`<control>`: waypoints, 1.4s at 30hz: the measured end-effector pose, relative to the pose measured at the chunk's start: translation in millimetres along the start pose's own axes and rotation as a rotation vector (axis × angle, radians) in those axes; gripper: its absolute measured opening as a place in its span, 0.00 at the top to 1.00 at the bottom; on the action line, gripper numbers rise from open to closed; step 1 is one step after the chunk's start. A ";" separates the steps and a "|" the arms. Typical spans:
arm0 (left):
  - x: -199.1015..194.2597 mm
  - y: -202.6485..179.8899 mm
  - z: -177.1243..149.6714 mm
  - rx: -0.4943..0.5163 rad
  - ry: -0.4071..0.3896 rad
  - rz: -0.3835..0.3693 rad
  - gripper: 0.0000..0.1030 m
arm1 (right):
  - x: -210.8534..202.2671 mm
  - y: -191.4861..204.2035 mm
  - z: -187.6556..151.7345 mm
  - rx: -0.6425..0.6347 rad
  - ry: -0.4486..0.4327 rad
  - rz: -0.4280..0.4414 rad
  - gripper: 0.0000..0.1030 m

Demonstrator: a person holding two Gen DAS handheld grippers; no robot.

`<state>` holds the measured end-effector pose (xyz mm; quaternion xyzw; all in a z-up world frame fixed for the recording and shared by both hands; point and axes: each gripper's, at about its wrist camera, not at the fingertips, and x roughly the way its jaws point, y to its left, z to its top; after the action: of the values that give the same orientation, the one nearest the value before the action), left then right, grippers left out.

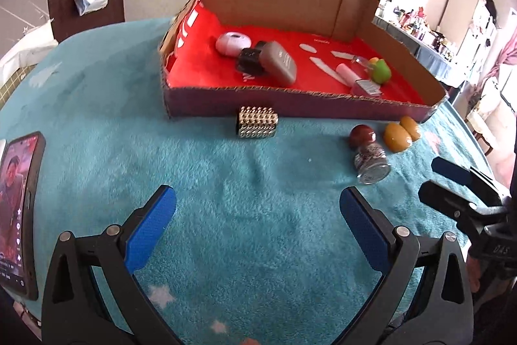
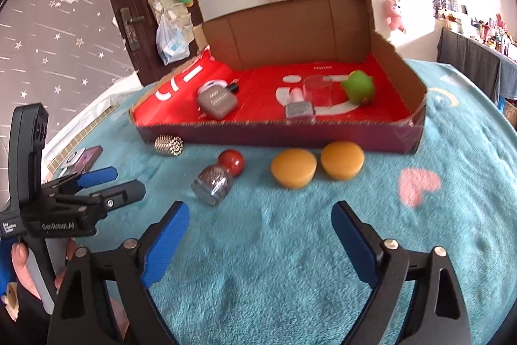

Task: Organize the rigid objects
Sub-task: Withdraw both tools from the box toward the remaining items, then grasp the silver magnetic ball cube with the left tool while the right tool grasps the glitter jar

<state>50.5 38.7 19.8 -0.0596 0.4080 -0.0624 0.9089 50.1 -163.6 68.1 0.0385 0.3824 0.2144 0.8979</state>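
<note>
A cardboard box (image 1: 290, 104) (image 2: 274, 138) with a red lining sits on the teal blanket. It holds a grey case (image 1: 278, 63) (image 2: 217, 101), a pink-white round item (image 1: 232, 42), a green toy (image 1: 381, 71) (image 2: 358, 86), a small bottle (image 2: 299, 109) and a clear cup (image 2: 318, 92). In front lie a studded silver piece (image 1: 257, 122) (image 2: 168, 145), a glitter bottle with a red ball cap (image 1: 368, 156) (image 2: 218, 180) on its side, and two amber domes (image 1: 400, 133) (image 2: 294, 167). My left gripper (image 1: 257, 212) and right gripper (image 2: 260, 222) are open and empty above the blanket.
A phone (image 1: 19, 212) with a lit screen lies at the blanket's left edge. The right gripper (image 1: 468, 186) shows at the right of the left wrist view; the left gripper (image 2: 106, 183) shows at the left of the right wrist view. A door and wall stand behind.
</note>
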 end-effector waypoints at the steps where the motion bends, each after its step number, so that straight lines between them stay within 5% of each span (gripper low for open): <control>1: 2.7 1.5 0.1 -0.006 0.007 -0.003 0.00 | 2.3 0.8 -1.3 0.001 0.013 0.008 0.16; 16: 36.1 -3.0 30.0 -0.007 0.057 0.053 0.13 | 37.7 30.1 5.0 -0.082 0.099 0.056 0.38; 31: 49.4 -5.8 48.5 -0.002 0.074 0.069 0.50 | 63.7 43.3 24.5 -0.104 0.140 0.060 0.60; 35: 51.0 -6.1 49.6 0.005 0.071 0.077 0.66 | 65.9 43.8 26.2 -0.104 0.148 0.057 0.60; 42: 47.3 -6.7 47.6 0.009 0.065 0.061 0.72 | 65.9 45.8 26.0 -0.112 0.147 0.044 0.61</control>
<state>116.9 27.1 17.5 -0.0410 0.4385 -0.0384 0.8970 92.6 -92.3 52.9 -0.0195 0.4339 0.2572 0.8632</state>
